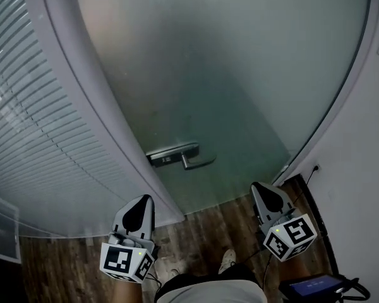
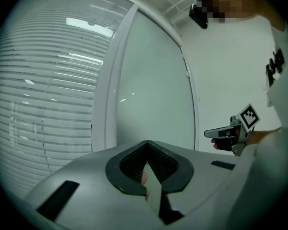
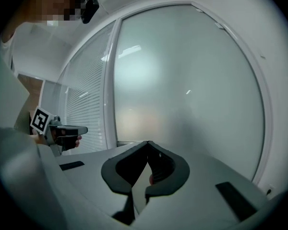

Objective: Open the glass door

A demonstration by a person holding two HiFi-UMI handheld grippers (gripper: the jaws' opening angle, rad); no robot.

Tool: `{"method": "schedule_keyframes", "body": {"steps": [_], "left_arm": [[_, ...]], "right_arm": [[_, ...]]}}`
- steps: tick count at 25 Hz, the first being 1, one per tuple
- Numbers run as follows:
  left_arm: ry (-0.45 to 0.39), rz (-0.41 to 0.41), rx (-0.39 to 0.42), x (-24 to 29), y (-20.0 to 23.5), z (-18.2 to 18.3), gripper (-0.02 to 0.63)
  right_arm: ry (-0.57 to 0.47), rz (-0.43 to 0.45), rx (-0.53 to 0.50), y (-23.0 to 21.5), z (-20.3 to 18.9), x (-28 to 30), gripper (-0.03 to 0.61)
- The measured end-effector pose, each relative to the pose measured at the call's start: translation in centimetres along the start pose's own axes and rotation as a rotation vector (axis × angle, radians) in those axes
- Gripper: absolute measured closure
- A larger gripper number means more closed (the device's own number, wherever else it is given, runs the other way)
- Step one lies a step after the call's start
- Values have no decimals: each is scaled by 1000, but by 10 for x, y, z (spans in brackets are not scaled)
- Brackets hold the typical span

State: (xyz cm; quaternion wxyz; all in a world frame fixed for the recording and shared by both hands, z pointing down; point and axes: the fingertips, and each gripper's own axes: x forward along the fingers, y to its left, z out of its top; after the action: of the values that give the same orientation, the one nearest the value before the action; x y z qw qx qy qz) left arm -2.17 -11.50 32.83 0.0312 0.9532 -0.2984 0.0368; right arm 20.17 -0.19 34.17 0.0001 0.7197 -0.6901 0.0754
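The frosted glass door (image 1: 227, 74) stands closed in its white frame. Its metal lever handle (image 1: 182, 156) sits low on the left side of the pane. Both grippers are held short of the door and touch nothing. My left gripper (image 1: 145, 199) points at the foot of the white frame post, below and left of the handle, jaws together and empty. My right gripper (image 1: 258, 187) is below and right of the handle, jaws also together and empty. The left gripper view faces the pane (image 2: 153, 95) and shows the right gripper (image 2: 216, 132) beside it. The right gripper view shows the left gripper (image 3: 79, 130).
A window with horizontal blinds (image 1: 38, 125) fills the left, parted from the door by a white post (image 1: 95, 106). A white wall (image 1: 360, 169) with a socket (image 1: 315, 167) closes the right. Wooden floor (image 1: 202, 226) lies below, with my shoe (image 1: 227, 259) and a black device (image 1: 316, 288).
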Motion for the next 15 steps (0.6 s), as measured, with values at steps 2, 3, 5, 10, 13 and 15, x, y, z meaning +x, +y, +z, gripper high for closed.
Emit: {"method": "schedule_keyframes", "body": {"steps": [2, 3, 5, 10, 13, 15], "left_arm": [[5, 48, -9, 6, -3, -2, 615], [7, 65, -13, 10, -5, -5, 615], [11, 94, -13, 16, -10, -12, 615], [48, 147, -21, 13, -15, -12, 615], [57, 140, -22, 15, -11, -6, 615], [53, 140, -23, 15, -4, -6, 615]], "right_arm": [[11, 44, 4, -14, -3, 8, 577], [14, 61, 5, -22, -6, 12, 577], [17, 93, 6, -34, -13, 18, 577], [23, 169, 15, -36, -8, 31, 577], [34, 175, 29, -33, -6, 41, 577], [45, 179, 24, -27, -8, 47, 577]]}}
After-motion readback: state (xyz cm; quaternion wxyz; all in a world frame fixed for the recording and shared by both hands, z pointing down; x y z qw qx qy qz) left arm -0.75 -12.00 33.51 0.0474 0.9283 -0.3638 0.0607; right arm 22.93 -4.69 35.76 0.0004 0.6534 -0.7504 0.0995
